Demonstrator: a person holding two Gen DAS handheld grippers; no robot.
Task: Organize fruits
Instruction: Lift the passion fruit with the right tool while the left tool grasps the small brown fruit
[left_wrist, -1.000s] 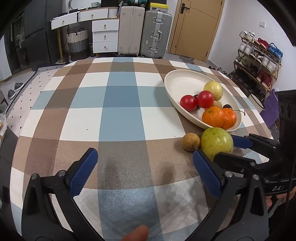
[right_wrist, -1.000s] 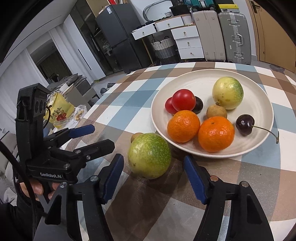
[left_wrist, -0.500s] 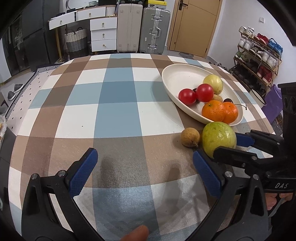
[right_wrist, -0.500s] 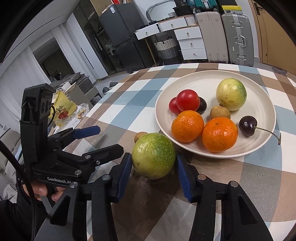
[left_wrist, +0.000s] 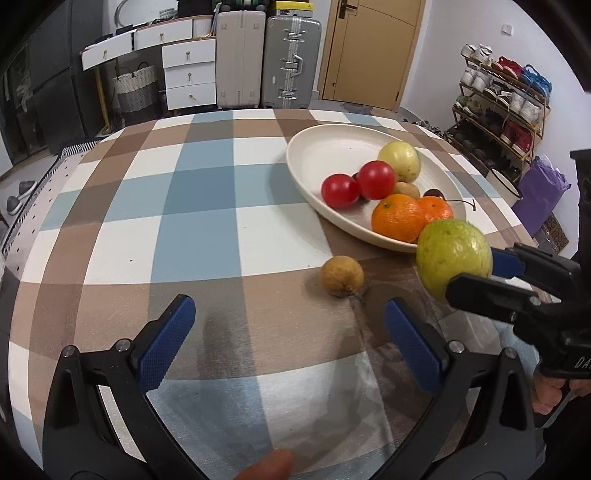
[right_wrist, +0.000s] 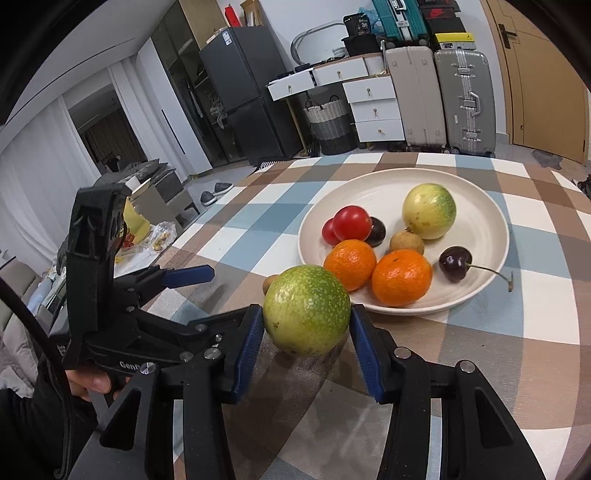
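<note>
My right gripper (right_wrist: 307, 332) has just closed its blue pads against both sides of the green fruit (right_wrist: 306, 309), which I hold clear of the checked tablecloth (left_wrist: 199, 206), just in front of the near rim of the white plate (right_wrist: 491, 221). My left gripper (left_wrist: 288, 332) hangs with its jaws spread wide and nothing between them, over the cloth a little short of the small brown fruit (left_wrist: 341, 276) that lies on the table beside the plate. On the plate sit two oranges (right_wrist: 402, 277), two red tomatoes (right_wrist: 352, 222), a pale yellow-green fruit (right_wrist: 428, 211), another small brown fruit (right_wrist: 406, 242) and a dark cherry (right_wrist: 455, 263) with its stem over the rim.
</note>
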